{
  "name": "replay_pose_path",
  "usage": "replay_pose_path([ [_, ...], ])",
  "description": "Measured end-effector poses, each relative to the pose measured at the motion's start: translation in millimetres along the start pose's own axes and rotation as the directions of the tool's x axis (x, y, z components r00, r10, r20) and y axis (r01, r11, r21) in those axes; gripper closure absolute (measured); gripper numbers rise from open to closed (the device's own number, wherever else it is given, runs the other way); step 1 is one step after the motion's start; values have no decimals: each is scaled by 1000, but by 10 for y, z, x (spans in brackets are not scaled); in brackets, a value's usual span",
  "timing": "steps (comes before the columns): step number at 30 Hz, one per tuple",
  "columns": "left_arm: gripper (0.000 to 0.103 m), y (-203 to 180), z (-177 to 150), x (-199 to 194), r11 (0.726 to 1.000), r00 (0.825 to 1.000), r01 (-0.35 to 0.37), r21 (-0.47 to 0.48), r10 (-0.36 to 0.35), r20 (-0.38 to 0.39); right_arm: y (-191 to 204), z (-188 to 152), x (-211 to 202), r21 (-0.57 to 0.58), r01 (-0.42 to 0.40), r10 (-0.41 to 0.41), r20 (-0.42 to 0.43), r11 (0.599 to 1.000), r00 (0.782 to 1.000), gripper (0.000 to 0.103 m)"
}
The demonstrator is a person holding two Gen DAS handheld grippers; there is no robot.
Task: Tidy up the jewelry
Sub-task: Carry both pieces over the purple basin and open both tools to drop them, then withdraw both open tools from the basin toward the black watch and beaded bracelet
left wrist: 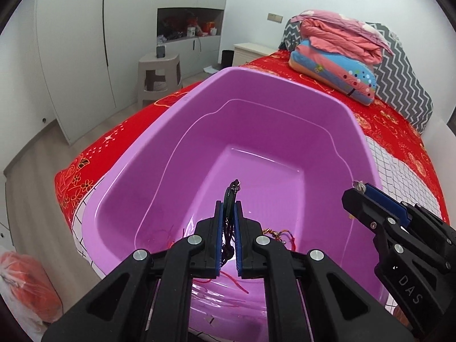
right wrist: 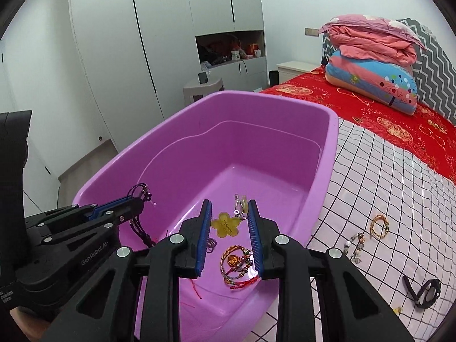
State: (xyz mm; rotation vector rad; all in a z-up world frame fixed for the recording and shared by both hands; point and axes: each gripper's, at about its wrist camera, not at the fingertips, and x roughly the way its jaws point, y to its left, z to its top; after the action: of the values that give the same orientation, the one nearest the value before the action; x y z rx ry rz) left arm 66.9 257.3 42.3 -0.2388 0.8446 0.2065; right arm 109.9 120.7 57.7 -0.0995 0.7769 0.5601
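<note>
A purple plastic tub [right wrist: 327, 148] sits on a bed [right wrist: 399, 131], partly over a white checked cloth [right wrist: 379, 182] laid on the red bedspread.

Left gripper [left wrist: 228, 213]: held above the near end of the tub, its jaws pressed onto a dark cord bracelet [left wrist: 231, 196] — the loop and a small metal charm stick up past the fingertips, and the rest of the cord hangs down between the blue pads [left wrist: 218, 239].

Right gripper [right wrist: 229, 213]: also over the near end of the tub, jaws parted. A small silver clip piece [right wrist: 240, 205] lies against the inner face of its right finger; whether the finger carries it cannot be told. In the left wrist view the same silver piece shows at this gripper's tip, at the tub's right rim.

Tub floor, near end: a yellow flower-shaped tag [right wrist: 226, 225] marked "FASHION", a cluster of red and multicoloured braided bracelets [right wrist: 238, 265] with a gold pendant, small thin rings [right wrist: 211, 245], and loose red thread [right wrist: 196, 292].

Checked cloth, right of the tub: a gold twisted bangle [right wrist: 379, 225], a beaded bracelet [right wrist: 354, 246] just beside it toward the near edge, and a black strap bracelet [right wrist: 426, 293] in the near right corner.

Head of the bed: folded pink quilts [right wrist: 373, 45] stacked on a patterned pillow [right wrist: 376, 82].
</note>
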Motion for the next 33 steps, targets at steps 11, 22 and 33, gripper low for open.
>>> replay_pose_path([
  [11,18,90,41,-76,993,993,-113,-33,114,25,-78,42,29,4,38,-38,4,999,999,45],
  [22,16,47,34,-109,992,993,-121,-42,121,13,-143,46,-95,12,56,-56,30,998,998,45],
  [33,14,38,-8,-182,990,991,-128,-53,129,23,-150,56,-145,23,52,-52,26,998,998,45],
])
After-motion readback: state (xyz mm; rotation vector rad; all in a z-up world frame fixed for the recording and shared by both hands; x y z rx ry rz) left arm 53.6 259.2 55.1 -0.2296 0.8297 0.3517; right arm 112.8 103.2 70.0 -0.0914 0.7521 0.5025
